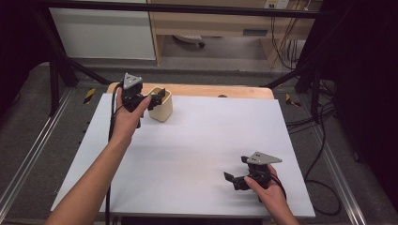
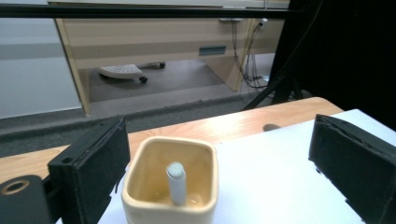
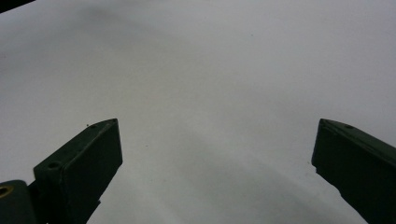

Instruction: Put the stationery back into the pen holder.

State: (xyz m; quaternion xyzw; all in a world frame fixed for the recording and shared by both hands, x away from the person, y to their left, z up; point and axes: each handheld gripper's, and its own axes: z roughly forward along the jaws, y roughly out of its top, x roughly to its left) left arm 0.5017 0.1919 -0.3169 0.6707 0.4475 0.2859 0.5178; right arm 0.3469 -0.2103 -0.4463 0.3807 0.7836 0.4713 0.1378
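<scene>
A cream square cup (image 1: 164, 111) stands at the far left of the white tabletop (image 1: 197, 140). In the left gripper view the cup (image 2: 154, 205) holds an upright white stick (image 2: 176, 183). My left gripper (image 1: 158, 99) is at the cup with its jaws open, and the cup sits between them, close to the left jaw (image 2: 220, 126). My right gripper (image 1: 236, 168) hovers low over bare tabletop near the front right, open with nothing between its jaws (image 3: 218, 122).
A wooden table edge (image 1: 211, 90) runs behind the white top. Black frame bars (image 1: 291, 75) slant at the back corners. Cables (image 1: 324, 140) lie on the floor to the right. A desk (image 2: 154, 42) stands beyond the table.
</scene>
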